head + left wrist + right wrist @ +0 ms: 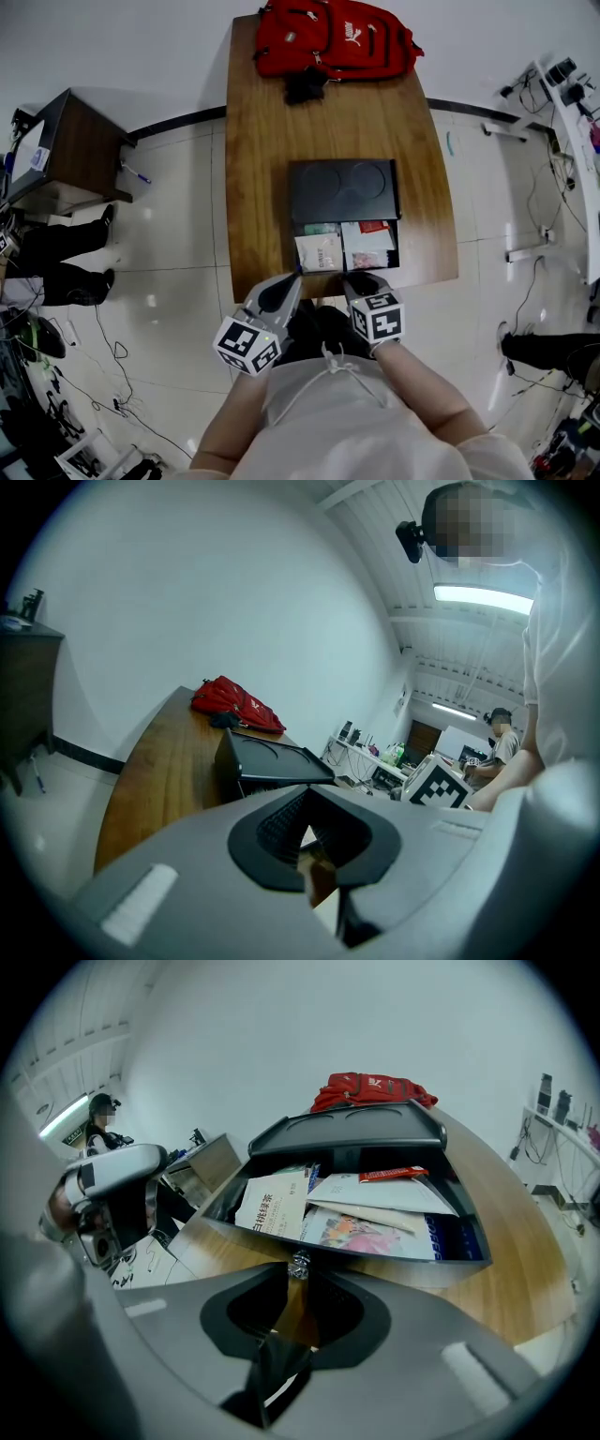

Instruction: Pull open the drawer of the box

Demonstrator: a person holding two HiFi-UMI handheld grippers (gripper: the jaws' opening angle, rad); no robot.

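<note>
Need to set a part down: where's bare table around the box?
The table is bare between the backpack and the box, plus strips along both sides of it. Crowded: the paper-filled drawer and the near edge, where the left gripper and right gripper sit.

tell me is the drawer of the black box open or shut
Open: the drawer is pulled well out of the black box, and the papers inside lie exposed.
</note>
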